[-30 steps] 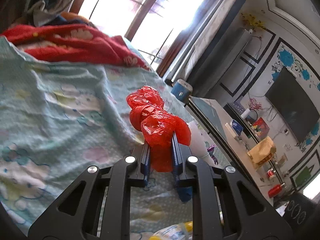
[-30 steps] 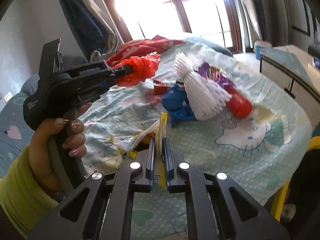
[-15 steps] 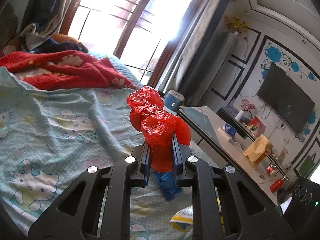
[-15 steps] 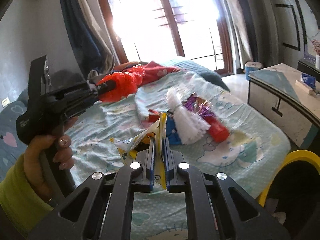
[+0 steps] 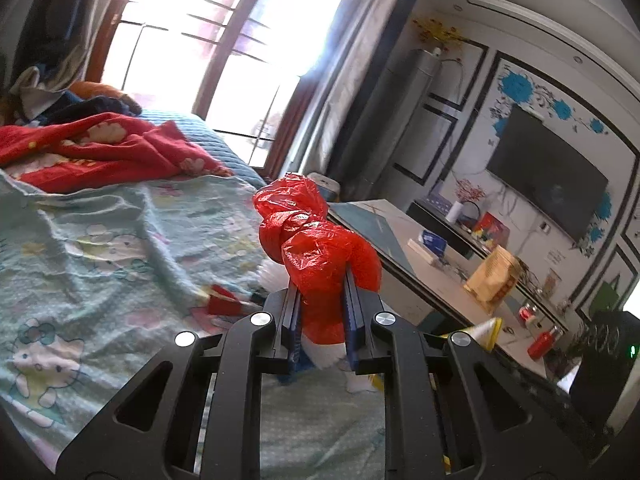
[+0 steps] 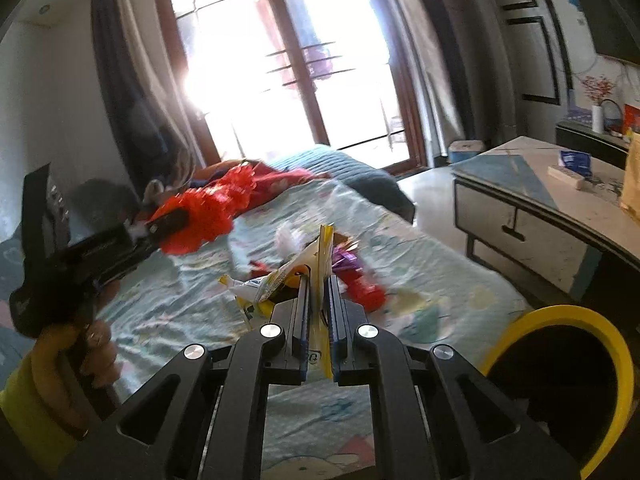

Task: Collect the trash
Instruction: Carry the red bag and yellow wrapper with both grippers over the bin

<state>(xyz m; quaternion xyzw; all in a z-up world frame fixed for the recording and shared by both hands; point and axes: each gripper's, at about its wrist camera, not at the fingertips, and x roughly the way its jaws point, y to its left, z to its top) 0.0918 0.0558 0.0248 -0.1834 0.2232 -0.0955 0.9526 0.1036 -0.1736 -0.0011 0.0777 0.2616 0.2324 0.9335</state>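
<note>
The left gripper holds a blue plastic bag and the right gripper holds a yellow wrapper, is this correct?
Not quite: the plastic bag in the left gripper is red, not blue, as the left wrist view shows. The right gripper does hold a yellow wrapper.

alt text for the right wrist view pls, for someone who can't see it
The right gripper pinches a yellow snack wrapper above a bed strewn with trash. At left, the left gripper holds a red plastic bag; a yellow-rimmed bin sits lower right.
</note>
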